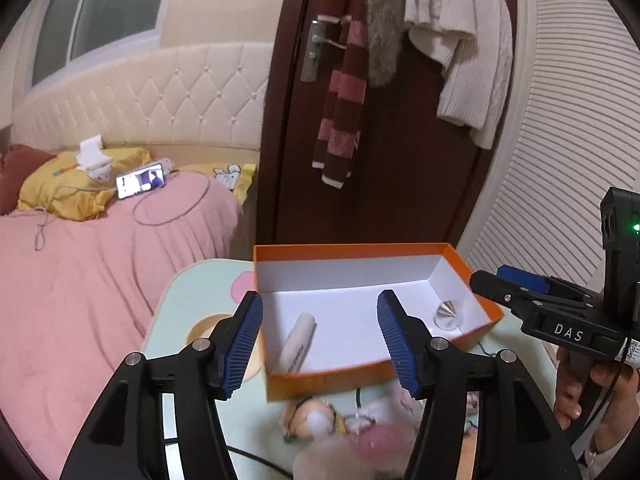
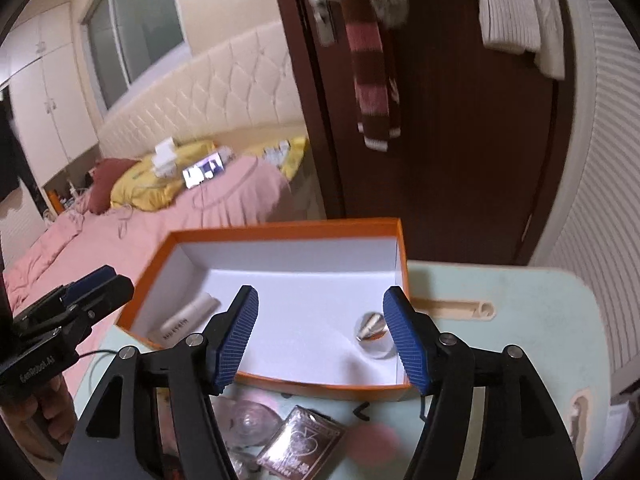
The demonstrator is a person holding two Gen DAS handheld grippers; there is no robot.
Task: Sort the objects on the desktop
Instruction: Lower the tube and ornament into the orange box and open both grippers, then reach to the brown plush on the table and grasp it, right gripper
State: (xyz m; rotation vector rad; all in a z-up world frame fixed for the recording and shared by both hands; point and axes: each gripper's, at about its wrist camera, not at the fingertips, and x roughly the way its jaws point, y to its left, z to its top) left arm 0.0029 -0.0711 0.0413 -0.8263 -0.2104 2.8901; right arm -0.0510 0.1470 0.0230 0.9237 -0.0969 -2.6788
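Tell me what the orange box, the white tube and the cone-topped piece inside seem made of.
Orange box: likely matte cardboard, with thin folded walls and a white lining. White tube: probably smooth plastic, with printed lettering. Cone-topped piece: shiny, metallic-looking cone on a clear base, glass or plastic.

A home bedroom: a pink-quilted bed (image 1: 100, 272) with cream tufted headboard (image 1: 160, 104) beside a dark wooden door (image 1: 380, 160) hung with clothes.

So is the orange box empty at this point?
Not empty. The orange box holds a white tube lying near one end and a silver cone-topped piece near the other.
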